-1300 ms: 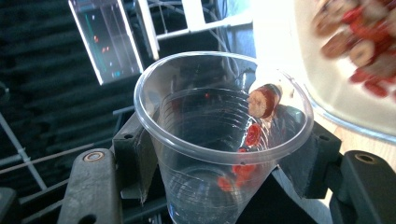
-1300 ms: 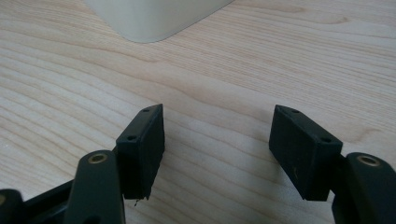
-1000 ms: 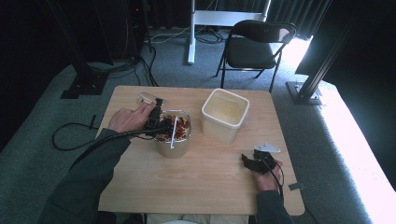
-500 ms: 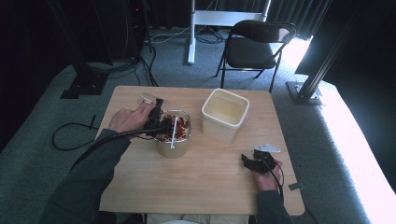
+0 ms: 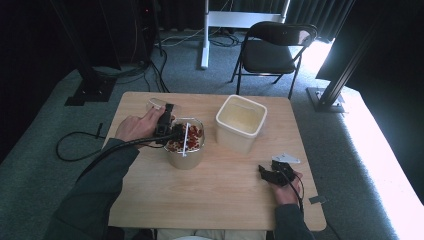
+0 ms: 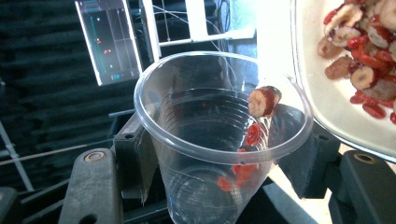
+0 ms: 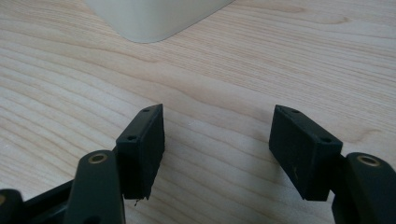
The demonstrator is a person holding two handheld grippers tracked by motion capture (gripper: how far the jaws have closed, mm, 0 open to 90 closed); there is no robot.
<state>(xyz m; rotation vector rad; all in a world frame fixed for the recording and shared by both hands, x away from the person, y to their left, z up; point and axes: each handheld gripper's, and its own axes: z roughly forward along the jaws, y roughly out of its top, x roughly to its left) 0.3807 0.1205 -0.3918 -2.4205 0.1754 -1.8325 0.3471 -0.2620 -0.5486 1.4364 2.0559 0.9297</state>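
Wooden tabletop [image 5: 220, 185] in a dark room, folding chair [image 5: 272, 50] behind it. Left hand-held gripper [image 6: 219, 154] clamps a clear plastic cup [image 6: 210, 140], tilted, with dried red date slices [image 6: 264, 100] stuck at its rim and inside. Cup sits right at the glass bowl [image 5: 185, 145] of dates, left of centre. White tub [image 5: 240, 122] just beside the bowl. Right hand-held gripper [image 7: 217, 149] rests near the right edge, jaws wide apart, nothing between them.

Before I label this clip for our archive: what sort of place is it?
Probably a recording studio or lab, not a kitchen: black curtains, a stand base with cables, a folding chair on grey carpet, and a lit monitor.
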